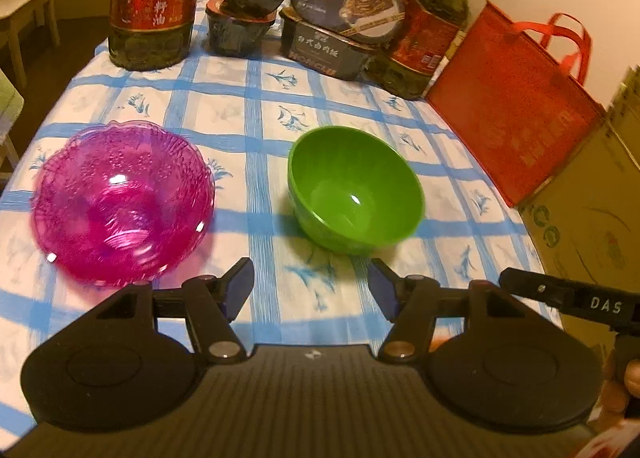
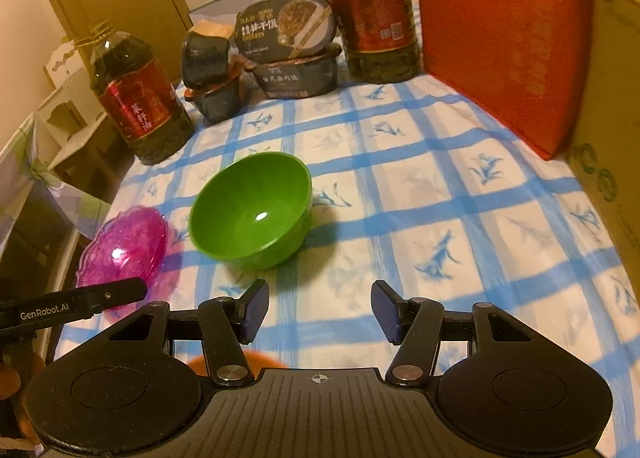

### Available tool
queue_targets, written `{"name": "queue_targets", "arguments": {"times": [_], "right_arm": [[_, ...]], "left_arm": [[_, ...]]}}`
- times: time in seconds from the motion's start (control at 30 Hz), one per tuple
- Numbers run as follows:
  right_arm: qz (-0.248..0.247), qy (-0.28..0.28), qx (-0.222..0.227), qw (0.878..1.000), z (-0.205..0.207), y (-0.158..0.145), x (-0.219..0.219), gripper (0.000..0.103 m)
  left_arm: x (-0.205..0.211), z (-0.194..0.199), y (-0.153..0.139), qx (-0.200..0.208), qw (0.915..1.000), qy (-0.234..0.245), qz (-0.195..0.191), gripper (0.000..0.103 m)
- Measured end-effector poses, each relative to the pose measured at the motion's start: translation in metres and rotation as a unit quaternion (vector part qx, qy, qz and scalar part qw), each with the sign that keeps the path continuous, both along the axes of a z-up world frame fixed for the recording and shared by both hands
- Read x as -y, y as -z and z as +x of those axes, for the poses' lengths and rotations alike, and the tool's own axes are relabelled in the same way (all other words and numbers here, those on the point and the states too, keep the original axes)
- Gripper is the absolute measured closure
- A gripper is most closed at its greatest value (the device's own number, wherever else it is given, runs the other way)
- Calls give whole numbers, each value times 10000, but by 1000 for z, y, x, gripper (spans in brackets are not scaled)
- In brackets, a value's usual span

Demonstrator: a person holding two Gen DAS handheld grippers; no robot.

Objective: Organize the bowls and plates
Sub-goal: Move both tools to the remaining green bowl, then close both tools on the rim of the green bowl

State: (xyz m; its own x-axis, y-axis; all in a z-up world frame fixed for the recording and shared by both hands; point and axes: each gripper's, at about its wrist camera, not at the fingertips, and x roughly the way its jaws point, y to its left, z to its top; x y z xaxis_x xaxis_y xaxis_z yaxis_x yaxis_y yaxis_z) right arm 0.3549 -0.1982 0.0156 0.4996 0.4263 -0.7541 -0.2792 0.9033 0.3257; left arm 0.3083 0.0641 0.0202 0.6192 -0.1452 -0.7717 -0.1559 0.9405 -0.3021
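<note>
Both empty, left gripper [image 1: 310, 290] and right gripper [image 2: 320, 308] parted short of green bowl [image 1: 354, 187], pink bowl [image 1: 122, 201] ahead-left; risk of nudging either across slick desk [image 1: 256, 105].

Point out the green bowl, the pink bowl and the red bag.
green bowl [image 1: 352, 193]: left wrist view, on its inner wall.
pink bowl [image 1: 124, 201]: left wrist view, on its see-through inside.
red bag [image 2: 504, 41]: right wrist view, on its front face.
</note>
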Motion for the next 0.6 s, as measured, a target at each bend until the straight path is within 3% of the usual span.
{"name": "queue_targets", "arguments": {"times": [0.2, 0.5, 0.6], "right_arm": [[-6, -80, -216, 9997, 50, 23, -17, 45], [34, -144, -617, 9980, 104, 61, -37, 46], [70, -151, -733, 9972, 116, 70, -42, 52]], "left_arm": [[-7, 41, 21, -166, 9998, 20, -46, 55], [-6, 91, 48, -348, 9993, 96, -101, 61], [-7, 101, 58, -395, 9991, 122, -78, 66]]}}
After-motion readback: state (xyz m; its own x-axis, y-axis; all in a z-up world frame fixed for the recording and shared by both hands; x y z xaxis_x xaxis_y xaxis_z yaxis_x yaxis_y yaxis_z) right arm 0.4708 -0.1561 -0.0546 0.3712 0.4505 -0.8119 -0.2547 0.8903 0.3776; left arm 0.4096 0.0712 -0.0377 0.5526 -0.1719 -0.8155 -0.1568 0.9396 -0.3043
